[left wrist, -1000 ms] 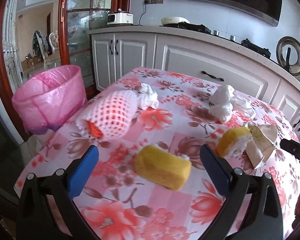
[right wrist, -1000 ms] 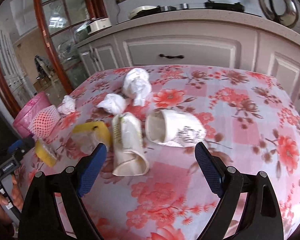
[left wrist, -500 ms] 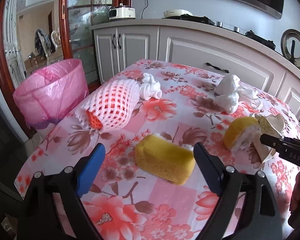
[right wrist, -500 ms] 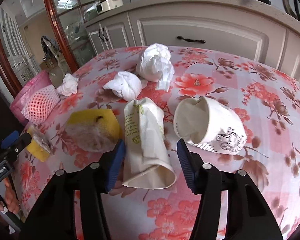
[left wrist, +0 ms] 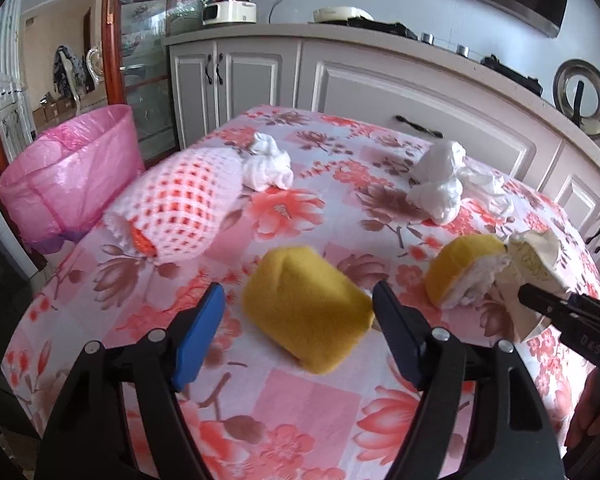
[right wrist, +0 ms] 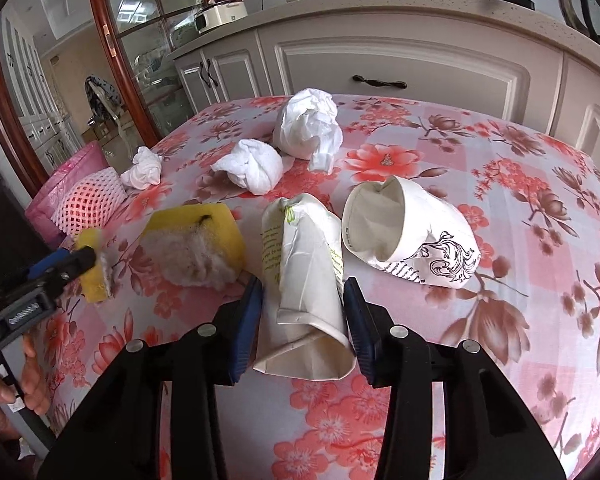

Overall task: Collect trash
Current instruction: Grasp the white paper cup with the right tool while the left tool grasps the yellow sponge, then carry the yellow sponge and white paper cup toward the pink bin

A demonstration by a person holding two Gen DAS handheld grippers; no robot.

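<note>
My left gripper (left wrist: 298,312) is open around a yellow sponge (left wrist: 306,308) on the floral tablecloth; the right pad touches it, the left pad is a little apart. My right gripper (right wrist: 303,308) has closed to the sides of a flattened white paper cup (right wrist: 306,276) lying on the table, gripping it. A second yellow sponge with white fluff (right wrist: 196,248) lies left of that cup. A crumpled printed paper cup (right wrist: 408,236) lies to its right. A pink-lined bin (left wrist: 66,176) stands beside the table's left edge.
A white foam fruit net (left wrist: 180,208) lies near the bin. Three tissue wads lie further back (right wrist: 248,172) (right wrist: 310,130) (right wrist: 144,168). White kitchen cabinets (right wrist: 400,60) stand behind the table. The table's left edge (left wrist: 32,312) drops off near my left gripper.
My left gripper has moved forward and narrowed around the yellow sponge. My right gripper has moved forward and closed from wide open onto the flattened paper cup.
</note>
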